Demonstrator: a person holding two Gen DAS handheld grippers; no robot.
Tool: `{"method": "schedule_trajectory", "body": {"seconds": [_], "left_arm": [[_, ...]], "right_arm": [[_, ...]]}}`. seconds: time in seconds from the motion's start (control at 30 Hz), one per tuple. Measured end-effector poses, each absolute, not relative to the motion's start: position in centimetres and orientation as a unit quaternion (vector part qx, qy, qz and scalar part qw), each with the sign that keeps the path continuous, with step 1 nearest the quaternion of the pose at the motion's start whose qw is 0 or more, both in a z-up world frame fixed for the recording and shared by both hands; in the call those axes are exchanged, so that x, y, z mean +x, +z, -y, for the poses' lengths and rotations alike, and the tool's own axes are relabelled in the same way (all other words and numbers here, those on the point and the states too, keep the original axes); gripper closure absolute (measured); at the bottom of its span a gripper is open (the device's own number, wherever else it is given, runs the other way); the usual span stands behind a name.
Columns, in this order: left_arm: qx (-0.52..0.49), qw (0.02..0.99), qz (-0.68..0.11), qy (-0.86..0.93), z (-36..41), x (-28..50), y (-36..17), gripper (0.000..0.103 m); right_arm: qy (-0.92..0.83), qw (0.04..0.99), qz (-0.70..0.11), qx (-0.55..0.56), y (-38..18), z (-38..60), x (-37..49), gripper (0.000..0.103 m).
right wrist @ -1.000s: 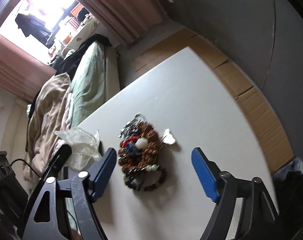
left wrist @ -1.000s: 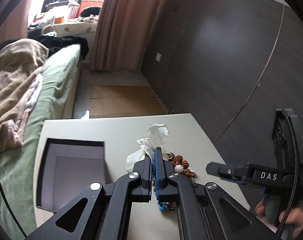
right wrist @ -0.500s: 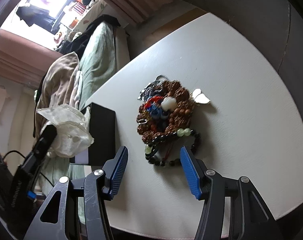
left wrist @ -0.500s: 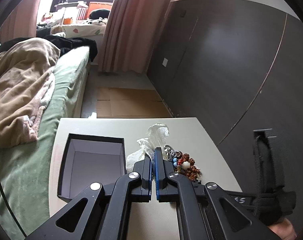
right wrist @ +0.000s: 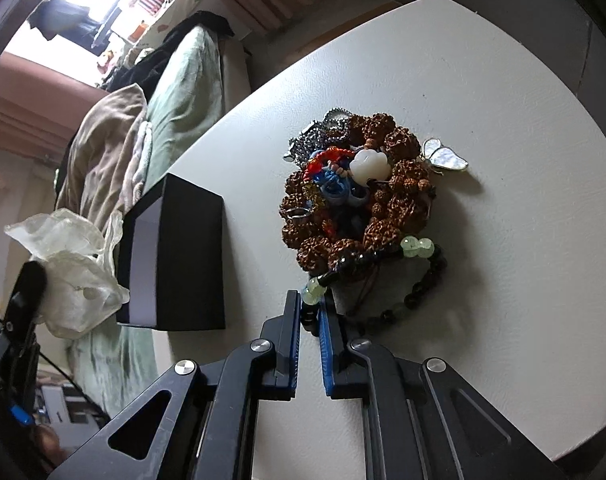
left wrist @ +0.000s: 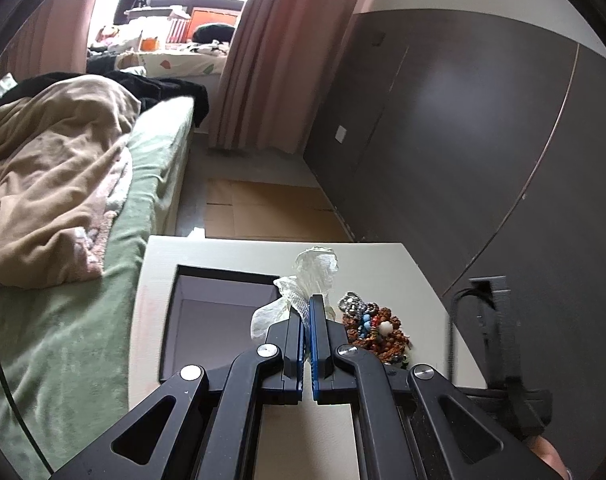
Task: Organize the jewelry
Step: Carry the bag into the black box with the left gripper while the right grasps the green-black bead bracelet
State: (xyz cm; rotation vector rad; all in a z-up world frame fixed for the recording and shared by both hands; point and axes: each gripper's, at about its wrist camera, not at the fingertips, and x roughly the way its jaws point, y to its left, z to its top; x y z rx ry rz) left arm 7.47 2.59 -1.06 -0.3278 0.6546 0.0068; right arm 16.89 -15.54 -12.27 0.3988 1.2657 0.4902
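Right gripper is down at the near edge of the jewelry pile, and its jaws have just been closing, now pinched on the dark beaded bracelet where the black beads meet a pale green one. That heap is the landmark: brown knobbly beads ringed around a white carved bead, red and blue cord in the middle, a silver chain on its far side, a butterfly brooch at its far right edge. Left of the pile, just apart from it, sits the open black box on the white table. Left of that box, off the table's side, the left gripper hangs with its jaws pressed tight on a crumpled clear plastic bag, held up in the air. So the step in hand looks like picking the first piece out of the tangle. Next move, by my reckoning: lift the bracelet slowly and clear of the brown beads, since its loop lies against them and may drag the heap, then carry it left toward the box or the bag.
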Motion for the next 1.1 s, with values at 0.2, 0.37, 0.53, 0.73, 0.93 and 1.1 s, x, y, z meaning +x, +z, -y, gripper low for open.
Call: {"method": "schedule_trajectory", "body": {"seconds": [0.2,0.37,0.53,0.73,0.93,1.1], "left_arm": [[-0.166,0.935,-0.313,0.011,-3.7,6.5,-0.6,0.101],[-0.172,0.936,-0.308,0.019,-4.6,6.1,-0.4,0.101],[-0.187,0.929,-0.317,0.033,-6.0,6.5,-0.8,0.101],[-0.213,0.913,-0.346,0.032,-7.3,8.0,-2.0,0.101],[-0.248,0.895,-0.369,0.016,-8.3,9.5,-3.2,0.041],[-0.259,0.901,-0.345,0.043,-9.4,9.4,-2.4,0.018]], "right_arm": [[0.238,0.774,-0.553,0.197,-10.1,16.3,15.9,0.092],[0.25,0.785,-0.527,0.208,-8.7,16.6,15.5,0.092],[0.276,0.789,-0.505,0.215,-7.6,15.8,15.5,0.092],[0.304,0.79,-0.484,0.223,-6.6,14.6,15.6,0.092],[0.338,0.785,-0.47,0.22,-5.8,12.8,15.9,0.092],[0.374,0.778,-0.457,0.216,-5.2,11.1,15.9,0.092]]}}
